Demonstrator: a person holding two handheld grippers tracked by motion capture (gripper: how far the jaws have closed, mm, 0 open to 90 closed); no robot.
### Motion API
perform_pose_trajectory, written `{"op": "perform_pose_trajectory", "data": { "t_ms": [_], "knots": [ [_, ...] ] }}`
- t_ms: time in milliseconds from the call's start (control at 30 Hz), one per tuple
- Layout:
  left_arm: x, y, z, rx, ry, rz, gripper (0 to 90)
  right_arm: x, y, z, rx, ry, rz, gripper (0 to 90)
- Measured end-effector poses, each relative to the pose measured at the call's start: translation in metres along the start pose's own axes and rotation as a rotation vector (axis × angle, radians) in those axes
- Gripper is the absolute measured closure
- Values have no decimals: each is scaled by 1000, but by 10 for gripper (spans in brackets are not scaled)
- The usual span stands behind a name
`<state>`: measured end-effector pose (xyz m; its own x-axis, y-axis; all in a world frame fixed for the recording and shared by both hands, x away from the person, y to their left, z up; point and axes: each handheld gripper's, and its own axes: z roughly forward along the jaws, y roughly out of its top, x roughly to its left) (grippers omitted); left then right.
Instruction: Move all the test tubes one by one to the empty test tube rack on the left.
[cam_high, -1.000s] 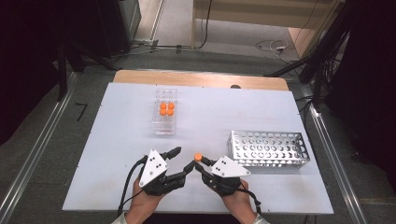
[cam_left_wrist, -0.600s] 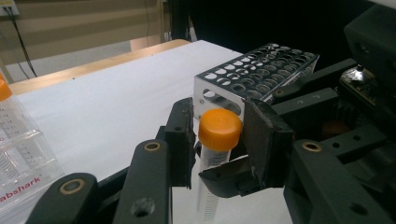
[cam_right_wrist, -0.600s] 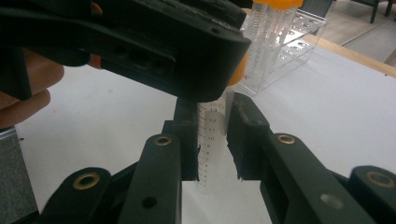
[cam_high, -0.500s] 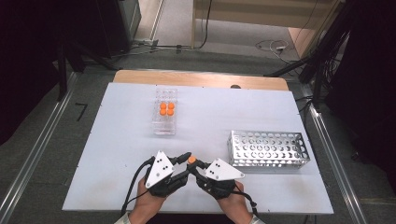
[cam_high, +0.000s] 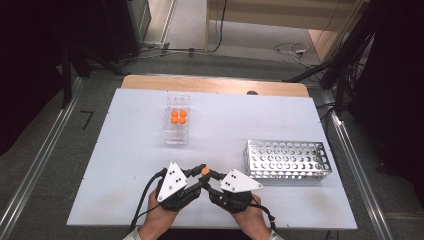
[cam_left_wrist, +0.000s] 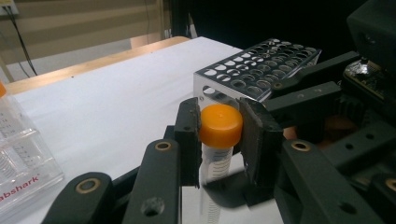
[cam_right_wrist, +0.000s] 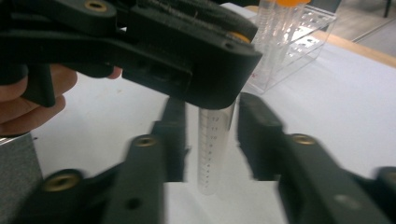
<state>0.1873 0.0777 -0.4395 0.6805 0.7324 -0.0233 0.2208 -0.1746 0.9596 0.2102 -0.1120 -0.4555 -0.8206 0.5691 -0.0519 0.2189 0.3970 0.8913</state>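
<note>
A clear plastic graduated tube with an orange screw cap stands upright above the white counter near its front edge, its cap clamped; its lower end, blurred, seems just off the surface.

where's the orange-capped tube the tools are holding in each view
High view: the tube is at bottom centre, just its orange cap between the two tool tips, near the table's front edge.
Left gripper view: centre, cap clamped between the left tool's jaws.
Right gripper view: centre, its clear marked body between the right tool's spread jaws, cap hidden by the left tool above.
Shared landmark: the metal rack, at the high view's right and the left gripper view's upper right.
</note>
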Motion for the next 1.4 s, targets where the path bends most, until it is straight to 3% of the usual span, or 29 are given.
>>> {"op": "perform_pose_trajectory", "data": {
  "t_ms": [133, 367, 667, 1000, 1400],
  "knots": [
    [5, 0, -2, -2, 9, -13, 700, -4, 0, -1, 27, 12, 13, 384],
    [22, 3, -7, -8, 39, -71, 700, -21, -6, -15, 40, -22, 75, 261],
    [50, 9, -16, -22, 107, -121, 701, -42, -19, -45, 27, -67, 127, 261],
    [71, 17, -26, -34, 176, -131, 701, -62, -37, -75, 17, -131, 185, 260],
    [91, 23, -32, -46, 236, -156, 701, -73, -48, -88, 28, -175, 204, 260]
  ]
}}
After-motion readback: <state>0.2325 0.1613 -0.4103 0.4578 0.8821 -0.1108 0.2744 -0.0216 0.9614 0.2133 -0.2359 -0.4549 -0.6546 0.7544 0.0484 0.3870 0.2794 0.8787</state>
